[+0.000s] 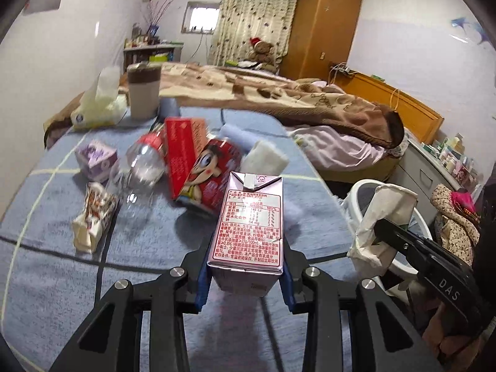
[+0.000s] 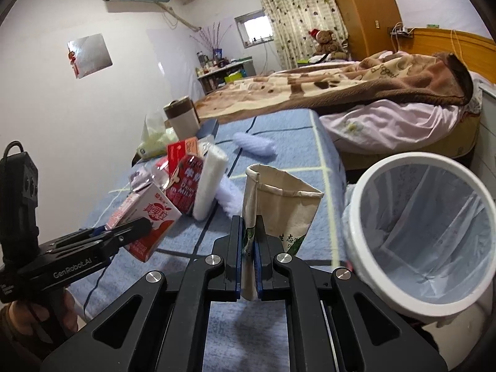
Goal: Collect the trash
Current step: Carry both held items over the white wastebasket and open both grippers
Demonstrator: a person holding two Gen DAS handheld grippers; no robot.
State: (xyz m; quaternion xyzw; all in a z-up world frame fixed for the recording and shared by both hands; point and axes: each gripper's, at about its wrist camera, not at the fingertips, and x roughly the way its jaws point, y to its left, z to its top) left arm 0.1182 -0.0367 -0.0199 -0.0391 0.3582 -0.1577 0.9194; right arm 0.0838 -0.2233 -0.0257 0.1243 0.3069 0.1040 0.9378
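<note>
Left gripper (image 1: 245, 274) jaws pinched milk carton (image 1: 249, 226) above desk (image 1: 46, 279); right gripper (image 2: 249, 266) jaws pinched flattened paper cup (image 2: 279, 207) beside bin (image 2: 372, 266). Thin cup wall might slip; carton might clip bin rim.

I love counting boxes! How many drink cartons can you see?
3. A pink drink carton is held in the left gripper, a red milk carton lies in the pile behind it, and a small purple carton sits farther left. More may be hidden.
</note>
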